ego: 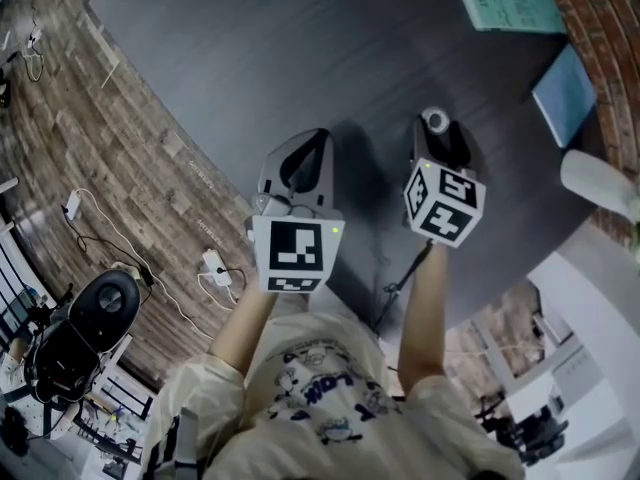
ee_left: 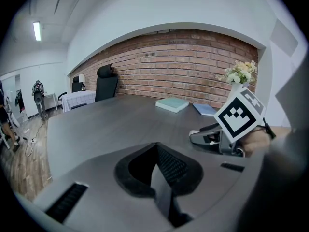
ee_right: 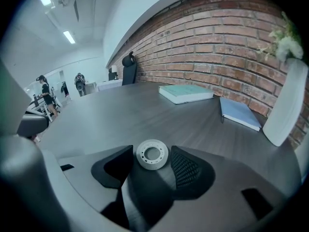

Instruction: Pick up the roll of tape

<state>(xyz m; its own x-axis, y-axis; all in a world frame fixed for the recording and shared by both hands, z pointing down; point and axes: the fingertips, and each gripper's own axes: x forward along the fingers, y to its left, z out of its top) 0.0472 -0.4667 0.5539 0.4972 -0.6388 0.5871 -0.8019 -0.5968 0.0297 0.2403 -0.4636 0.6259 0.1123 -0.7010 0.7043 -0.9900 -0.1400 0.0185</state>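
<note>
Two claws hang over a dark grey tabletop (ego: 300, 58), side by side and near the person's edge of it. The right claw (ee_right: 152, 154) stands apart, one black pad on either side of the roll of tape (ee_right: 152, 153), which lies flat with its hole facing up, right at the tips. Thin slivers of gap show on both sides of the roll, so the pads flank it closely rather than press it. The left claw (ee_left: 155, 149) is closed with its pads meeting and nothing between them. It sits just left of the right one, whose marker cube (ee_left: 240, 115) fills that view's right side. Everything else lies well apart from the roll. A teal book (ee_right: 186, 93) and a blue notebook (ee_right: 241, 112) are farther across the tabletop toward the brick wall (ee_right: 217, 47). A white vase (ee_right: 285, 105) with pale flowers (only partly in shot) stands to the right. A black office chair (ee_left: 106, 83) is at the far edge, and white cables (ego: 85, 213) trail over the wooden floor (ego: 130, 158) to the left.
</note>
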